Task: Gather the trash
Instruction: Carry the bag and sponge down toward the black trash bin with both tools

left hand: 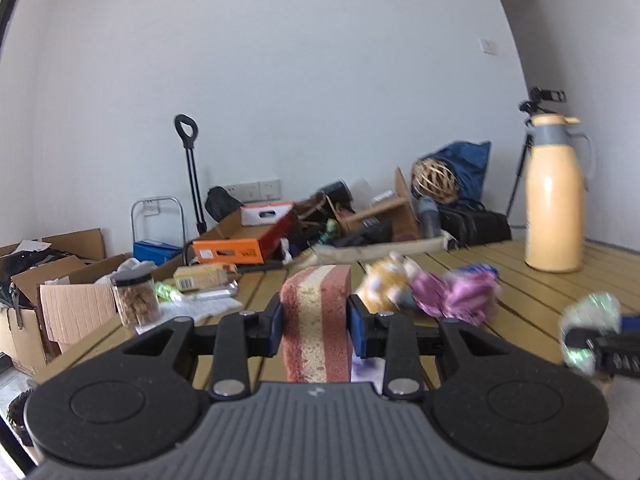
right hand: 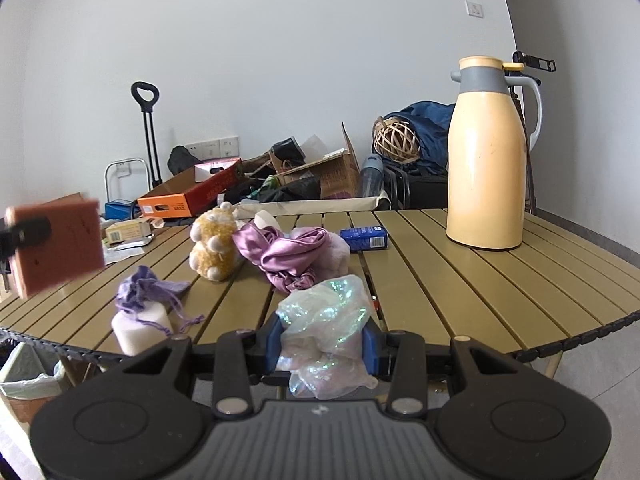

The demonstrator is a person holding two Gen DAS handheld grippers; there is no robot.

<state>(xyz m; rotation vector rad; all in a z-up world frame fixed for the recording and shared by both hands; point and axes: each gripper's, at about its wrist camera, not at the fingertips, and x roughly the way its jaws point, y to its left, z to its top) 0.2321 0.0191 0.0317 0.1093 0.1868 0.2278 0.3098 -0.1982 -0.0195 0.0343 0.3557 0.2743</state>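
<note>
Over the slatted table [right hand: 460, 280], with a lined bin [right hand: 24, 376] below its near-left edge, the left gripper [left hand: 315, 322] is clamped on a sponge [left hand: 316, 320] and the right gripper [right hand: 323, 344] on crumpled iridescent plastic [right hand: 326, 320], both lifted clear, probably for binning.

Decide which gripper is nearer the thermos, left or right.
Right. The right gripper, holding crinkled plastic, sits at the table edge with the thermos ahead to its right. The left gripper, holding a sponge, is farther over on the left.
</note>
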